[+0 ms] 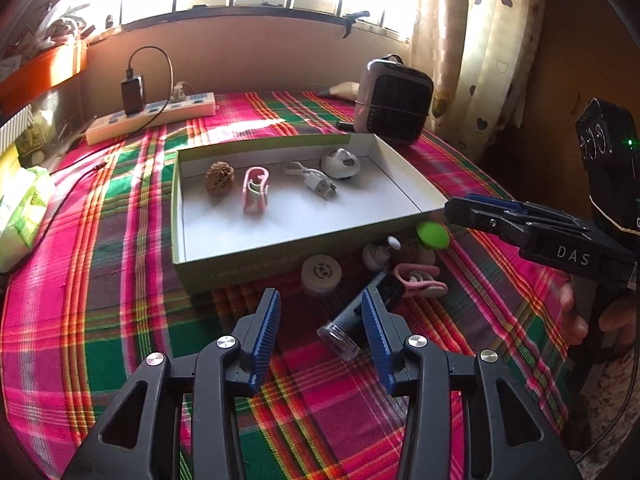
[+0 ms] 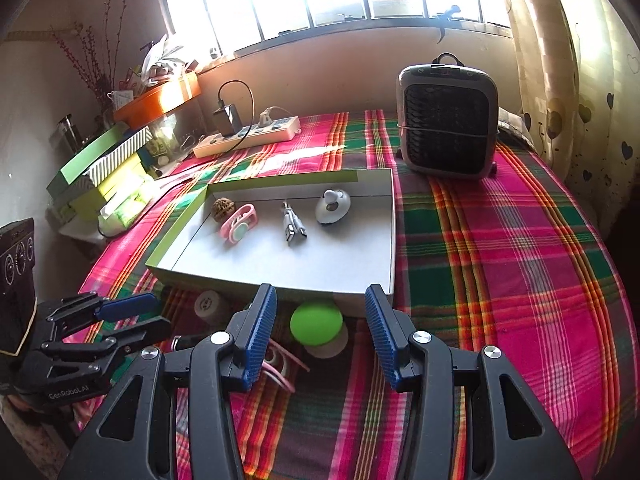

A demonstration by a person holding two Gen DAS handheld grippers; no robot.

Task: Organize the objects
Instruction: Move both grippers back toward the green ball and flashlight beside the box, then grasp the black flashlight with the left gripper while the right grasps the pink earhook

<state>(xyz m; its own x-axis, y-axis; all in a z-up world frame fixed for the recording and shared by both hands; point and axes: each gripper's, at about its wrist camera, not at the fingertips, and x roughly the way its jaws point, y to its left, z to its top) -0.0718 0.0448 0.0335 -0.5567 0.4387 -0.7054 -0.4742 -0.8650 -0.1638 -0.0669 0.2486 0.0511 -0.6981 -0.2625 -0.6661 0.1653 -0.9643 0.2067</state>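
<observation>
At the bottom of the left wrist view, the left gripper (image 1: 320, 344) stands apart, empty, above a dark tube (image 1: 360, 316). The right gripper (image 2: 320, 336), jaws apart, frames a green ball (image 2: 316, 322). Beyond, mid-frame, the box (image 1: 256, 256) holds four small items.

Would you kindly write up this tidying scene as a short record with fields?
surface: plaid tablecloth
container: open shallow box
in box: walnut, pink clip, USB cable, white gadget
loose in front of box: green-topped item, round white jar, dark cylinder, second pink clip
left gripper: open, empty
right gripper: open, empty
</observation>
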